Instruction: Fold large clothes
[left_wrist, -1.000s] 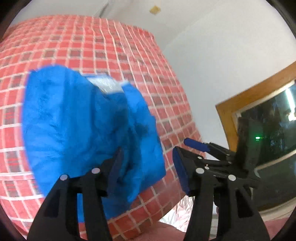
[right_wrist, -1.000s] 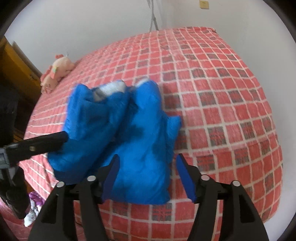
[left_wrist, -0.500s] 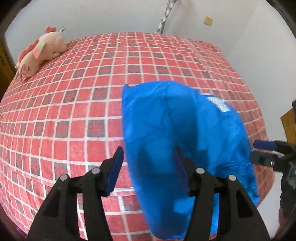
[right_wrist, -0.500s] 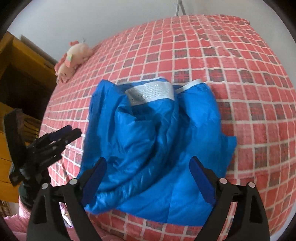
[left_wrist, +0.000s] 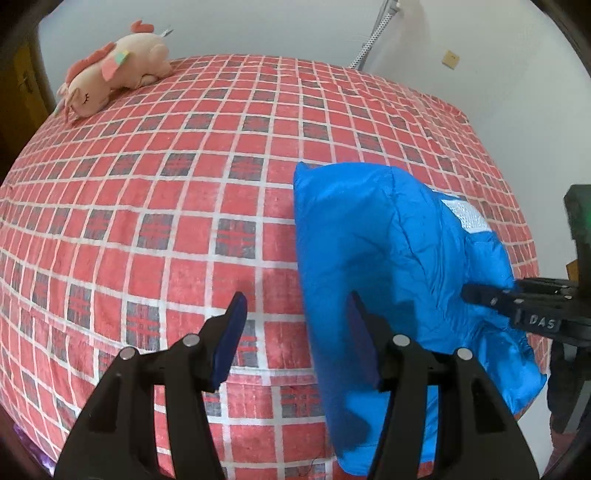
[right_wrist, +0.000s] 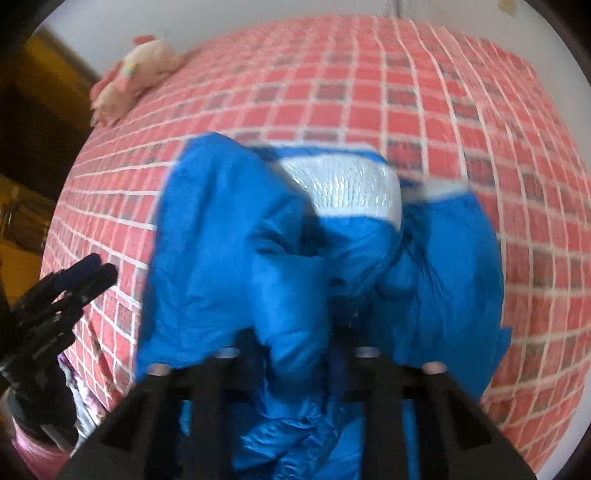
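A puffy blue jacket (left_wrist: 399, 266) lies bunched on the near right part of a bed with a red checked bedspread (left_wrist: 166, 206), its silver-white lining patch (right_wrist: 343, 186) on its far side. The left gripper (left_wrist: 295, 334) hovers at the jacket's left edge, fingers spread wide and holding nothing. The right gripper (right_wrist: 295, 354) is buried in the blue fabric; whether it grips cannot be told. A pink plush toy (left_wrist: 110, 72) rests at the bed's far left corner.
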